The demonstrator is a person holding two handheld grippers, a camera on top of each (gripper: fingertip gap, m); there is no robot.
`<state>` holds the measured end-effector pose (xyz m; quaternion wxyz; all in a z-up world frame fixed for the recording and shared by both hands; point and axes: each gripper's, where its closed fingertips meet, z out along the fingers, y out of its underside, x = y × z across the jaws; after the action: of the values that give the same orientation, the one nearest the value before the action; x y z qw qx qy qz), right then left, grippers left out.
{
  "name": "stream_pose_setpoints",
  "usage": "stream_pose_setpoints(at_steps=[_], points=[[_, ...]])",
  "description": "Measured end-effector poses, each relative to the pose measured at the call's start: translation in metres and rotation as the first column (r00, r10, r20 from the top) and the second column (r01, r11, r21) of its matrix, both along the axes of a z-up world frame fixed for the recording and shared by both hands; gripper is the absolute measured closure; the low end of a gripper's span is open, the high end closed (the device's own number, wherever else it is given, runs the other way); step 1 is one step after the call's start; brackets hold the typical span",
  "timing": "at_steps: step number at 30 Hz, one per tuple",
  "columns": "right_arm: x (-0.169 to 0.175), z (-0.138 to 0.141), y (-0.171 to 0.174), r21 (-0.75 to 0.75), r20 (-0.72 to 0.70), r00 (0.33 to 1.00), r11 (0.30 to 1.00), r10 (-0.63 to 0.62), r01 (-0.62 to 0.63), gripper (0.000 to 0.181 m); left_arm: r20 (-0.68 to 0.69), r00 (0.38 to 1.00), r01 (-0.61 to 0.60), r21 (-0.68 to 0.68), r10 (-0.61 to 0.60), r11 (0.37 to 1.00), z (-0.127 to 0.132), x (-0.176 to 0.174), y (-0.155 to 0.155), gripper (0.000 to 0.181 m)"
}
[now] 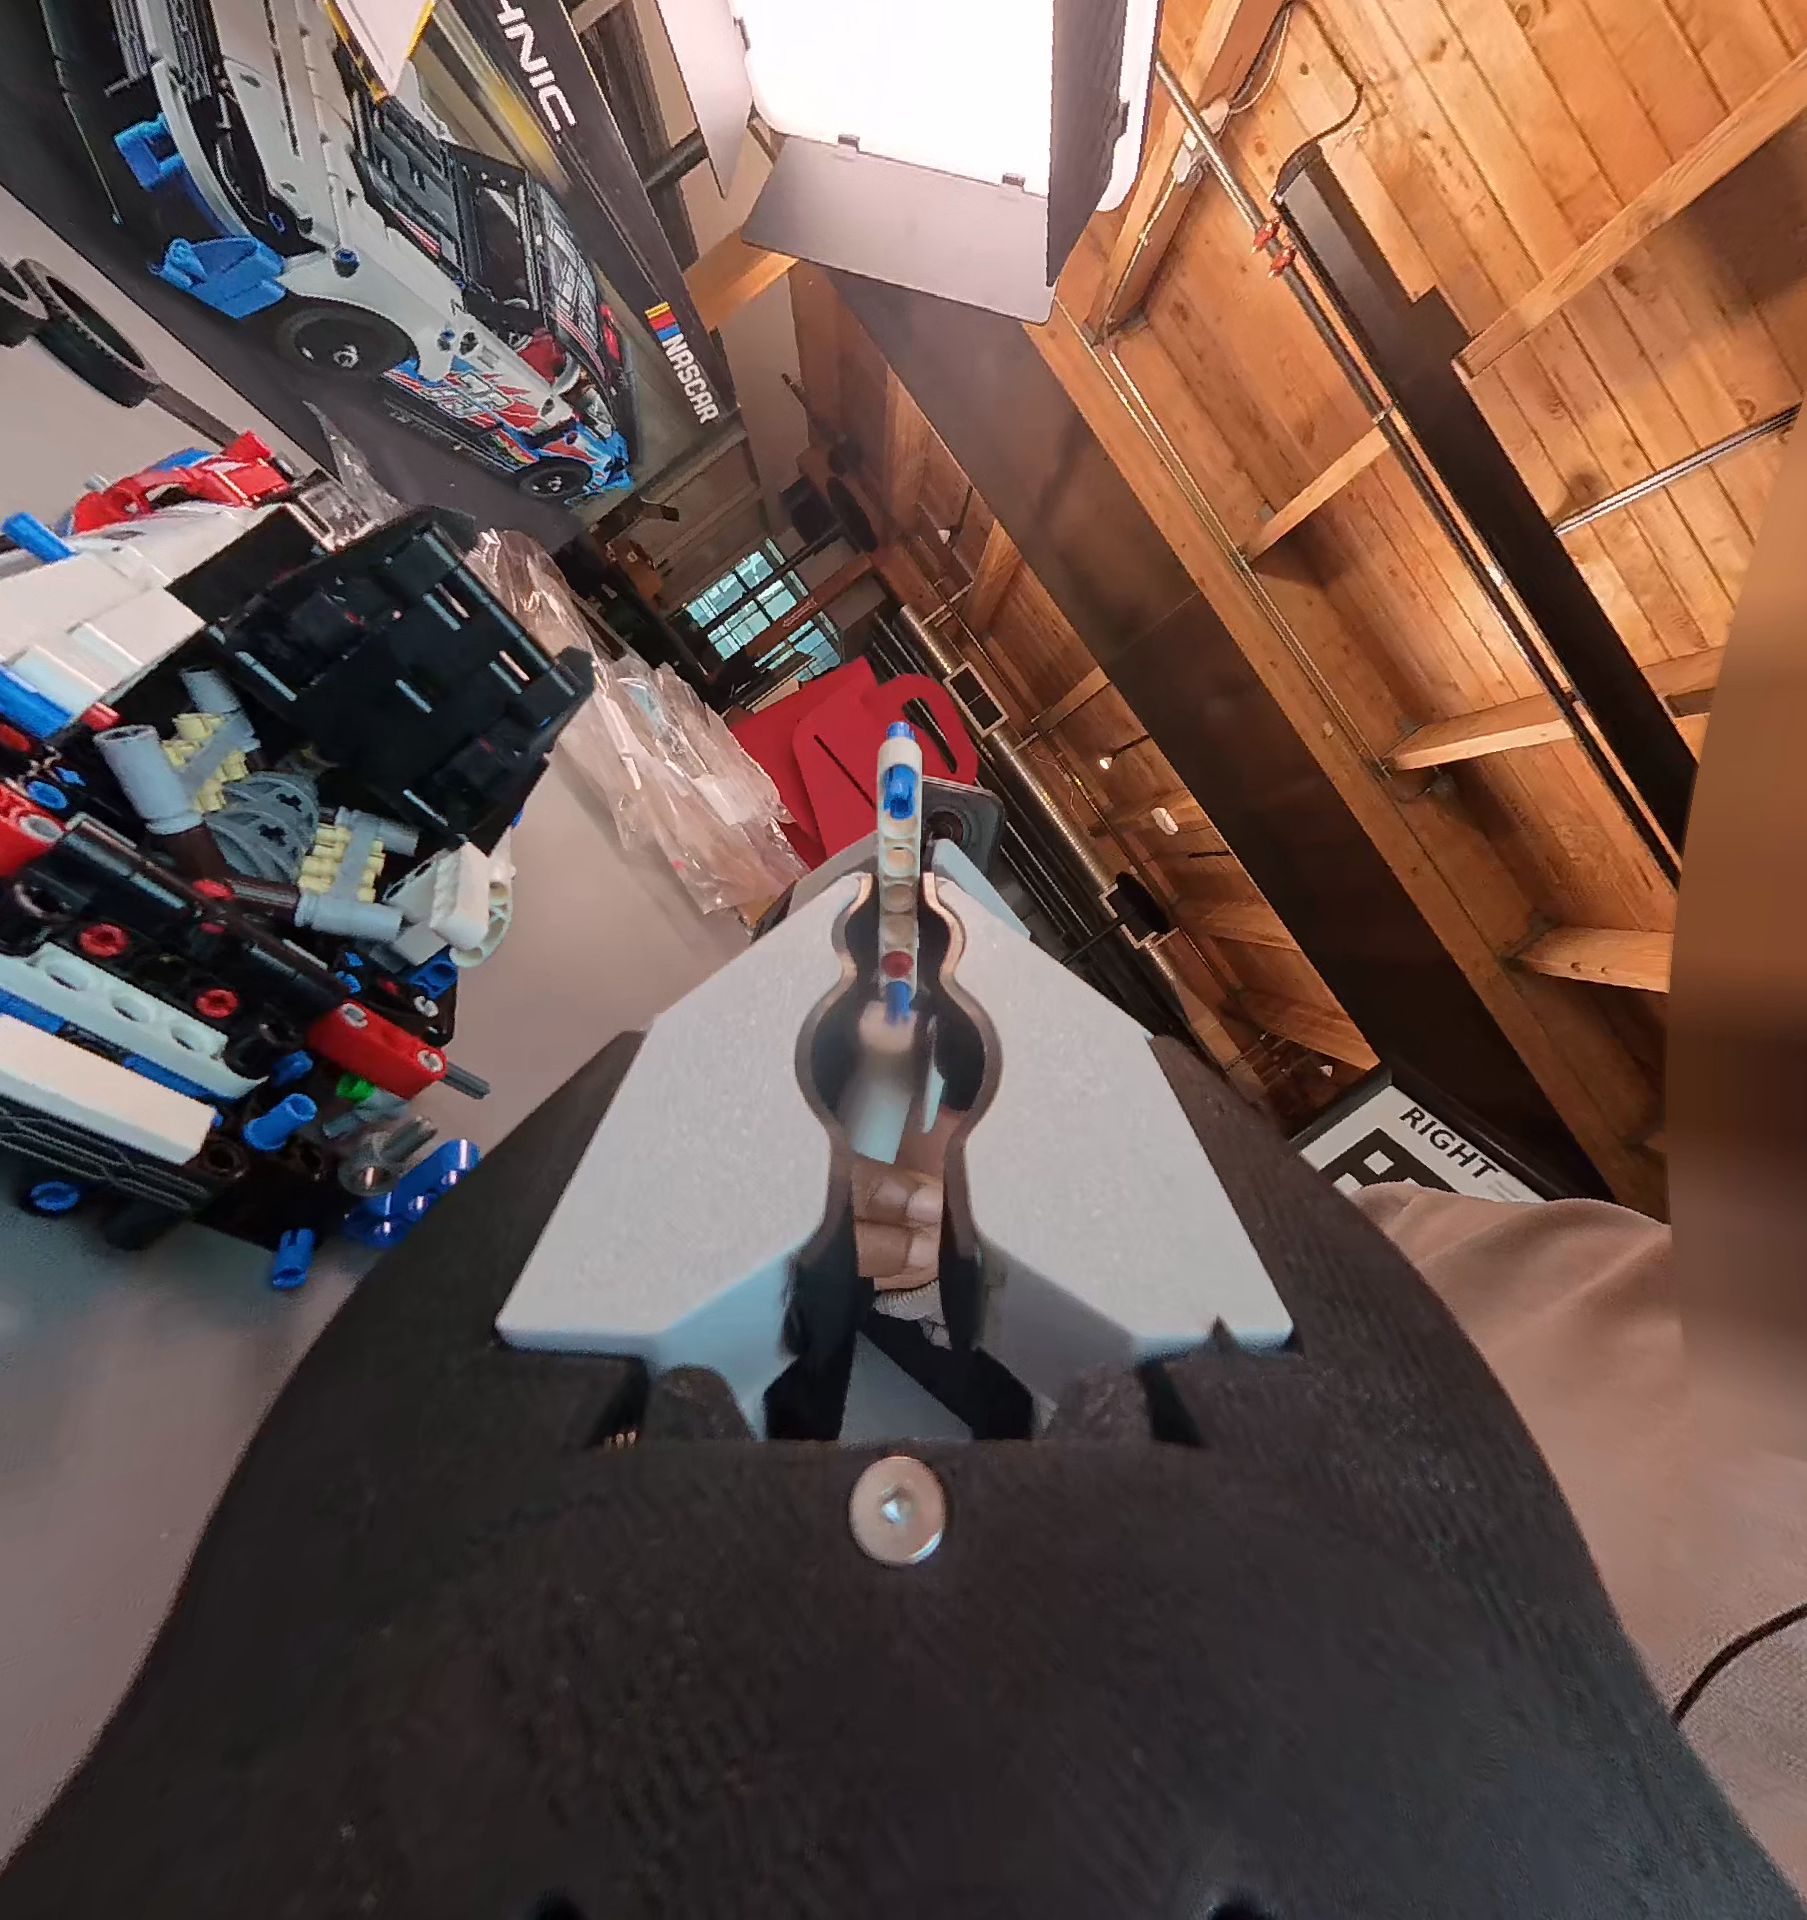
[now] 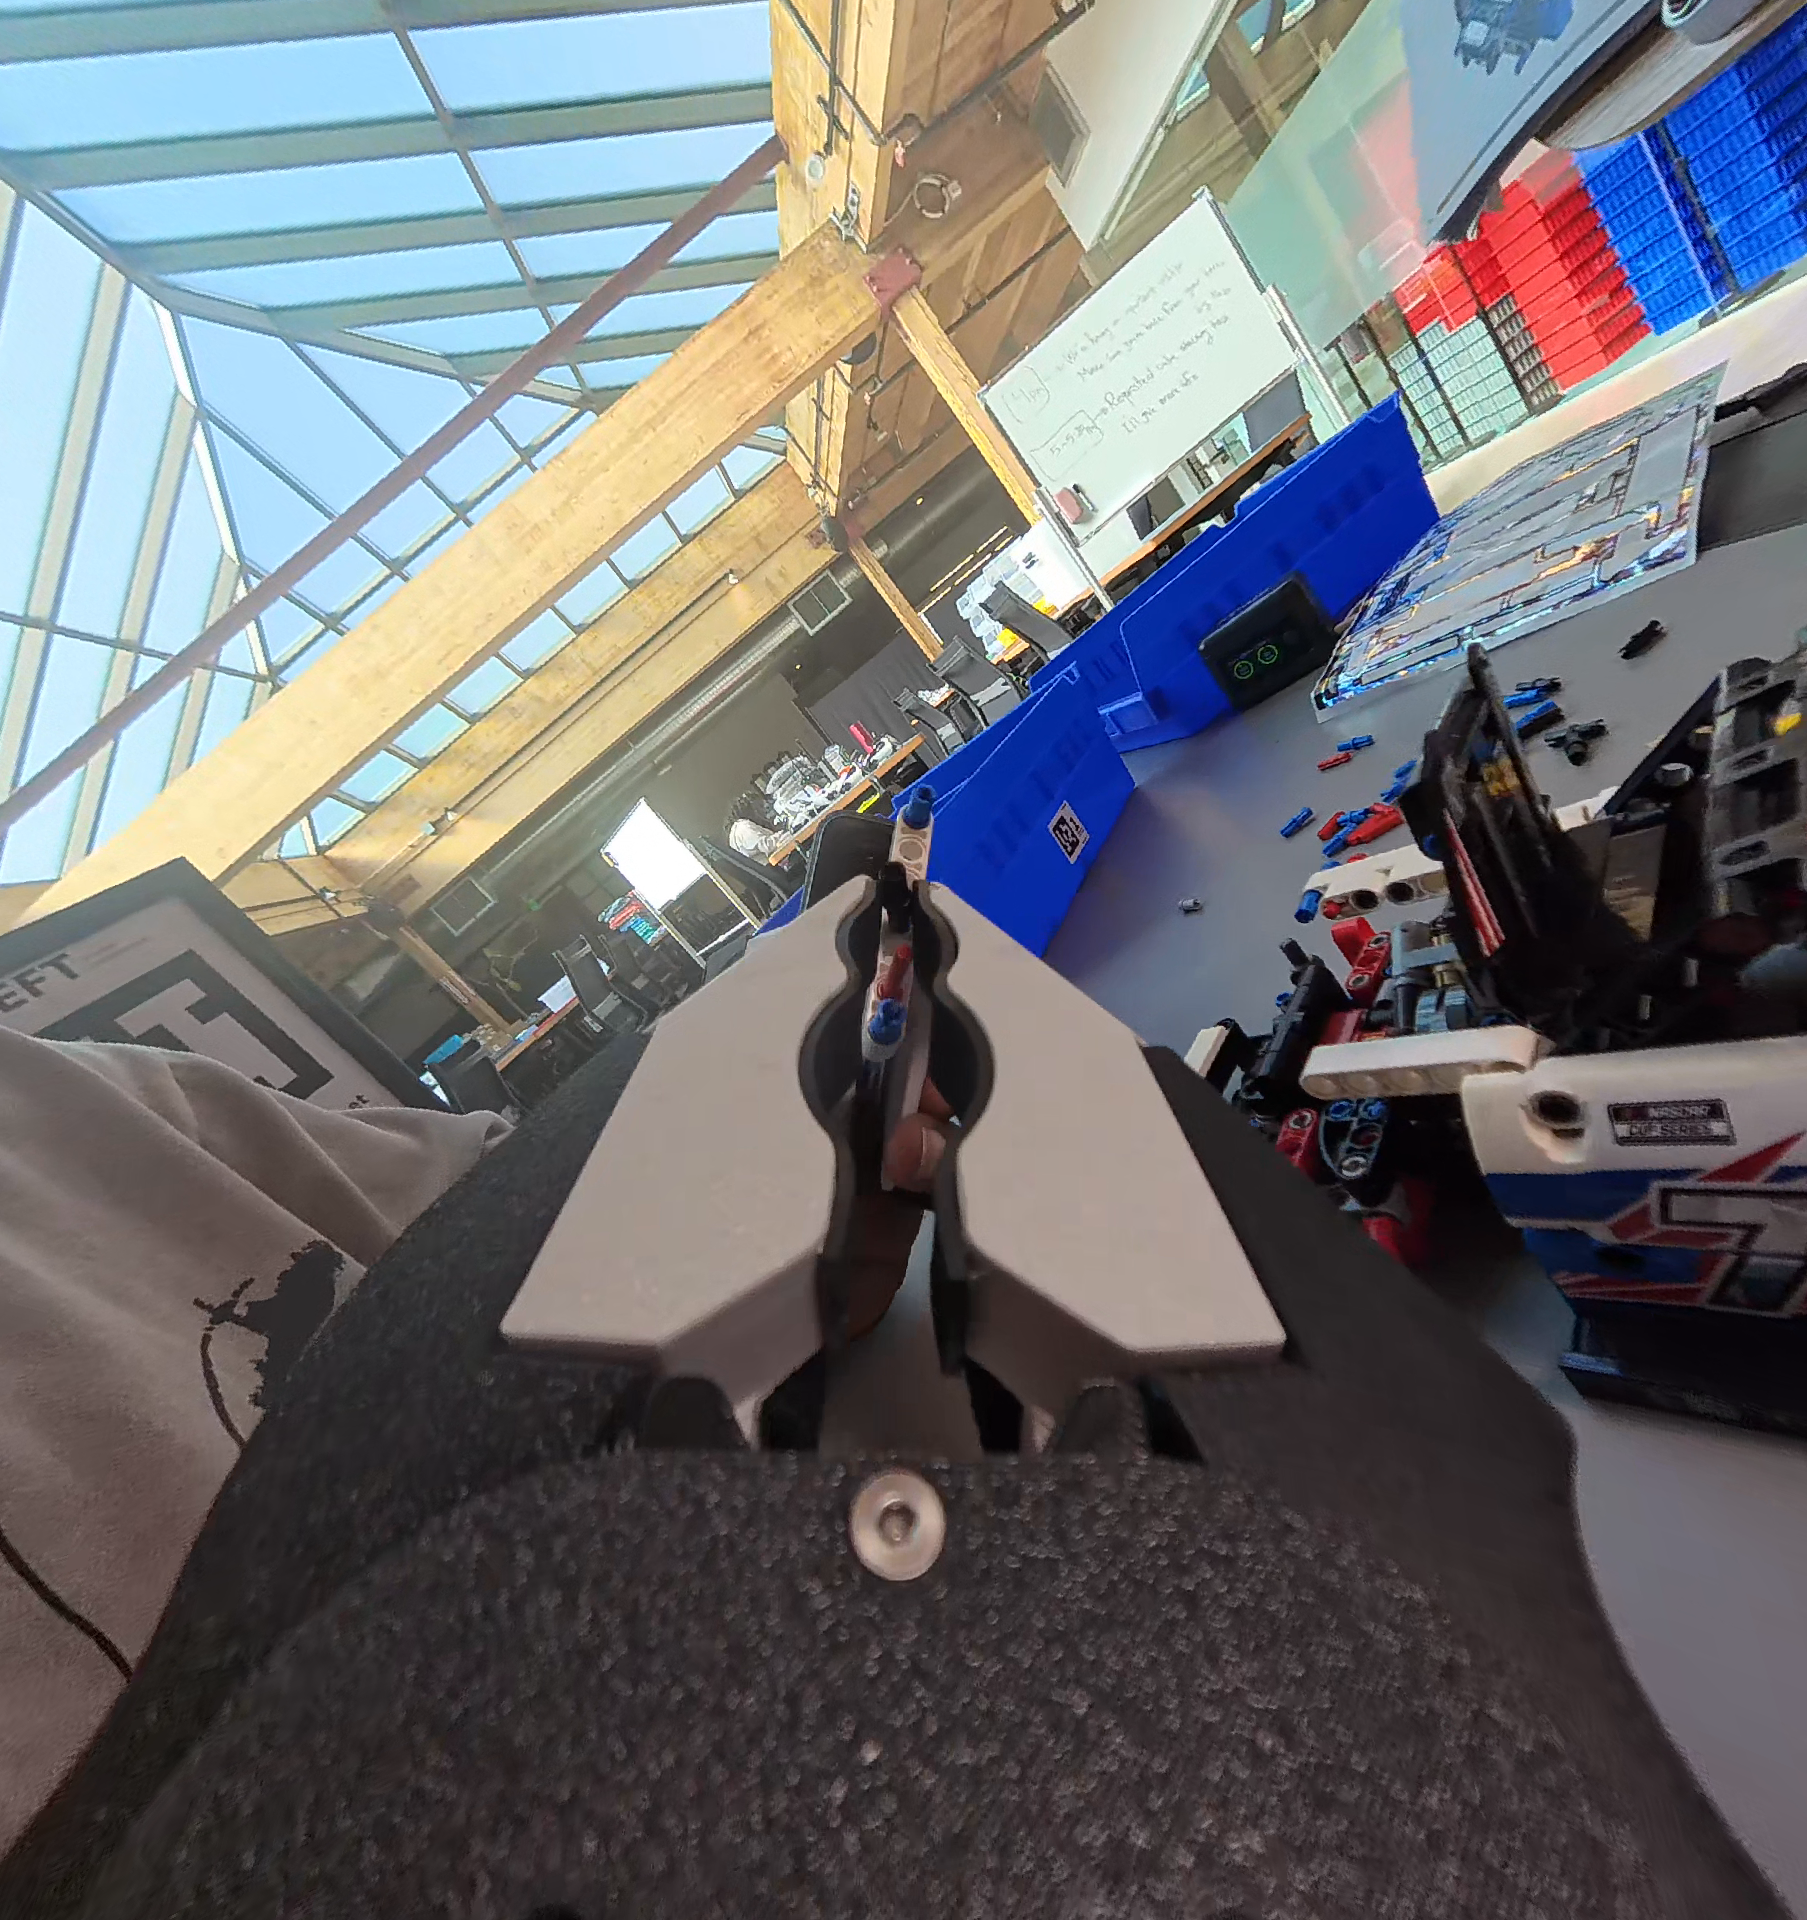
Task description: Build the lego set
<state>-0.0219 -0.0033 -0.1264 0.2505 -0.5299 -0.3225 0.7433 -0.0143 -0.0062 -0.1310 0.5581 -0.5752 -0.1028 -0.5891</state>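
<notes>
A thin white lego beam (image 1: 897,821) with blue and red pins stands upright between the grey fingers of my left gripper (image 1: 897,894), which is shut on it. The same beam (image 2: 909,847) sits in my right gripper (image 2: 894,899), also shut on it. The two grippers face each other, lifted off the table and tilted up. The partly built race car (image 1: 203,831) lies on the grey table to the left of the left gripper, and to the right of the right gripper (image 2: 1605,1039). A hand shows through the gap between the fingers.
The set's box (image 1: 359,260) and black tyres (image 1: 78,332) stand behind the car, with clear plastic bags (image 1: 660,769) beside it. Blue bins (image 2: 1138,727), the instruction booklet (image 2: 1533,561) and several loose pins (image 2: 1366,810) lie on the table (image 2: 1242,769). Only a small space, under 4 cm, lies between the two pairs of fingers.
</notes>
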Motion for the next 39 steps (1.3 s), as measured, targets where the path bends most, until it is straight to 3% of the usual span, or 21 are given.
stream_pose_setpoints(at_steps=[12, 18, 20, 28, 39], points=[[0.010, 0.003, -0.015, 0.253, 0.040, 0.993, 0.960, 0.114, -0.120, 0.178, -0.074, 0.994, 0.087, 0.069, -0.082, 0.994, 0.008, 0.007, -0.011, 0.176], [0.023, -0.003, -0.028, 0.505, 0.102, 0.979, 0.839, 0.174, -0.202, 0.178, -0.356, 0.920, 0.212, 0.107, -0.162, 0.971, 0.002, 0.022, -0.023, 0.176], [0.025, -0.003, -0.031, 0.538, 0.097, 0.978, 0.817, 0.182, -0.206, 0.178, -0.388, 0.905, 0.235, 0.119, -0.173, 0.965, 0.003, 0.025, -0.026, 0.176], [0.027, 0.008, -0.036, 0.467, -0.001, 0.978, 0.865, 0.208, -0.183, 0.178, -0.259, 0.942, 0.256, 0.143, -0.213, 0.956, 0.011, 0.025, -0.030, 0.176], [0.029, 0.002, -0.040, 0.531, 0.047, 0.973, 0.820, 0.224, -0.214, 0.178, -0.255, 0.939, 0.272, 0.140, -0.230, 0.952, 0.011, 0.026, -0.032, 0.176]])
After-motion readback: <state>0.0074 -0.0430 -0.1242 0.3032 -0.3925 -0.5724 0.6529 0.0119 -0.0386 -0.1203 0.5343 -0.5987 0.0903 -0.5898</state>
